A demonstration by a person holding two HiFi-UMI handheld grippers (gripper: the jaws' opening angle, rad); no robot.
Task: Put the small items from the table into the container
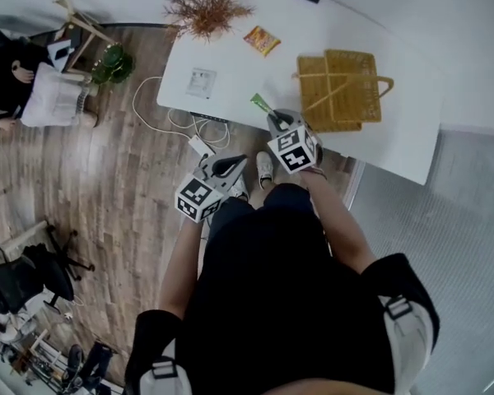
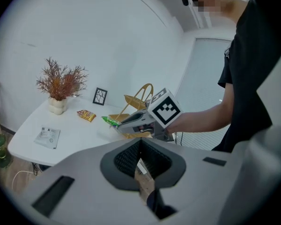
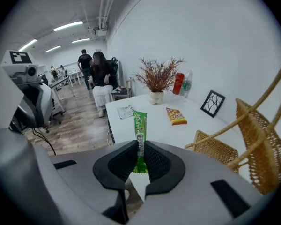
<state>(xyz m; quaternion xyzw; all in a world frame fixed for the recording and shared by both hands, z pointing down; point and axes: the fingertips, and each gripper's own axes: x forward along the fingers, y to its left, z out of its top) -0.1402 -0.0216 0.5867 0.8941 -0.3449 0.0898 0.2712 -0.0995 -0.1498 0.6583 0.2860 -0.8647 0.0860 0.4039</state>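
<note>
1. The left gripper (image 2: 140,150) is held back from the surface (image 1: 329,23), over the wooden floor (image 1: 107,188). Its fingers are pressed tight together and there is nothing in them.
2. Ahead of the left fingers and off to their left, a white packet (image 2: 48,137) lies flat on the surface. It looks thin like paper, so I think it is very light and bendy. An edge looks like the best place to pinch it.
3. Ahead of the right fingers and a little to their right lies an orange packet (image 3: 176,116). It is shiny and a bit puffy, so it is likely crinkly and slippery. Its flat end seems best for a pinch.
4. The right gripper (image 3: 139,161) has its fingers closed on a green packet (image 3: 139,125). The packet is long, thin and shiny. The fingers hold its near end, and the rest sticks straight out ahead of them, up off the surface. It does not droop, so it seems light and a little stiff. The smooth wrapper could slide out if it is shaken.
5. To the right of the right fingers is the basket (image 3: 257,139). It is woven from yellow-brown strips, with bent hoop handles. It looks rough and stiff.
</note>
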